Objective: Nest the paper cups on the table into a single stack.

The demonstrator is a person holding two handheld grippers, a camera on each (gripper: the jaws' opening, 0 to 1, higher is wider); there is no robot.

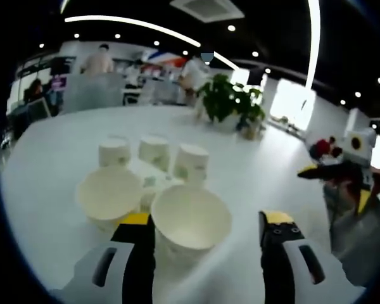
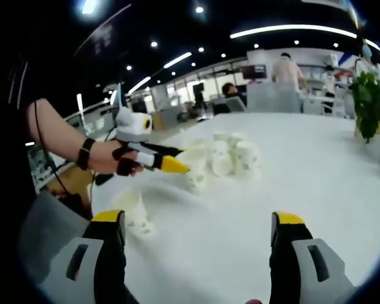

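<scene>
Several white paper cups stand loose on the white table (image 1: 57, 145). Two near cups (image 1: 190, 220) (image 1: 107, 193) show their open mouths, and three more (image 1: 154, 151) stand in a row behind them. My left gripper (image 1: 207, 221) is open, and the nearest cup sits just inside its left jaw. My right gripper (image 2: 197, 218) is open over bare table with nothing between its jaws; it also appears at the right edge (image 1: 329, 171). In the right gripper view a hand holds the left gripper (image 2: 168, 163) over the cup cluster (image 2: 234, 155), with another cup (image 2: 136, 208) nearer.
A potted plant (image 1: 228, 98) (image 2: 373, 101) stands at the table's far side. People and chairs fill the office behind. A small red object (image 1: 323, 149) lies near the right table edge. Bare table stretches to the right of the cups.
</scene>
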